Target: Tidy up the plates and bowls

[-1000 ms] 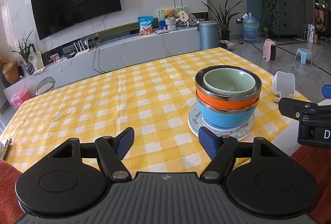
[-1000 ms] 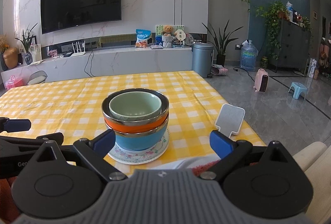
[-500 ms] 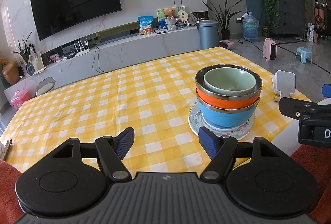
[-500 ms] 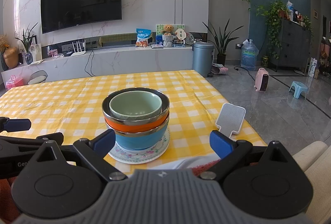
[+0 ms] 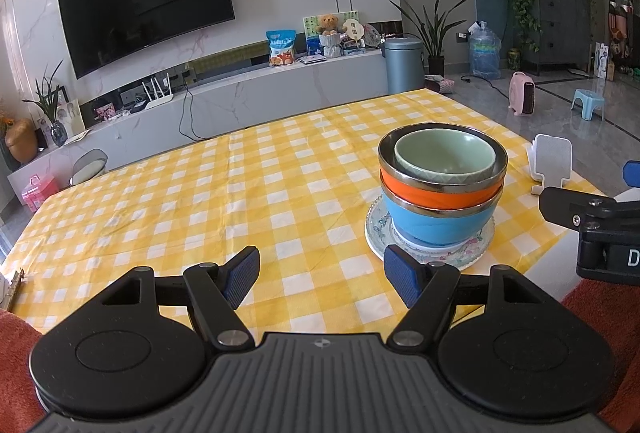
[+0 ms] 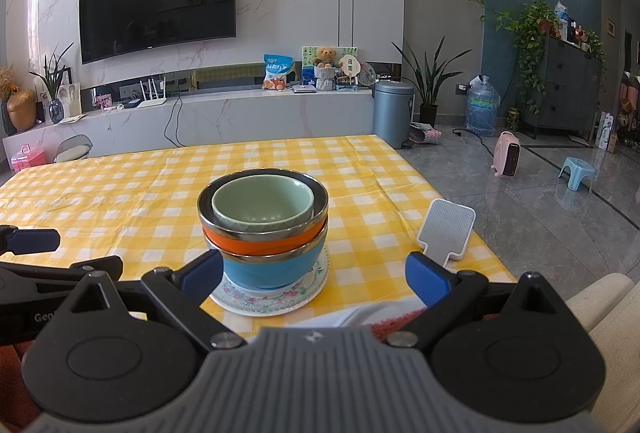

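Observation:
A stack stands near the table's front right edge: a floral plate (image 5: pixel 476 253) (image 6: pixel 244 303) at the bottom, a blue bowl (image 5: pixel 436 221) (image 6: pixel 272 269), an orange bowl (image 5: pixel 436 191) (image 6: pixel 256 243) and a pale green bowl (image 5: pixel 444 157) (image 6: pixel 262 203) nested on top. My left gripper (image 5: pixel 322 275) is open and empty, low over the near table edge, left of the stack. My right gripper (image 6: pixel 314 273) is open and empty, just in front of the stack.
The table (image 5: pixel 208 193) has a yellow checked cloth. A small white stand (image 5: pixel 550 163) (image 6: pixel 446 229) sits at the right edge beside the stack. A TV wall and low cabinet lie beyond. A cream chair (image 6: pixel 600 297) is at the right.

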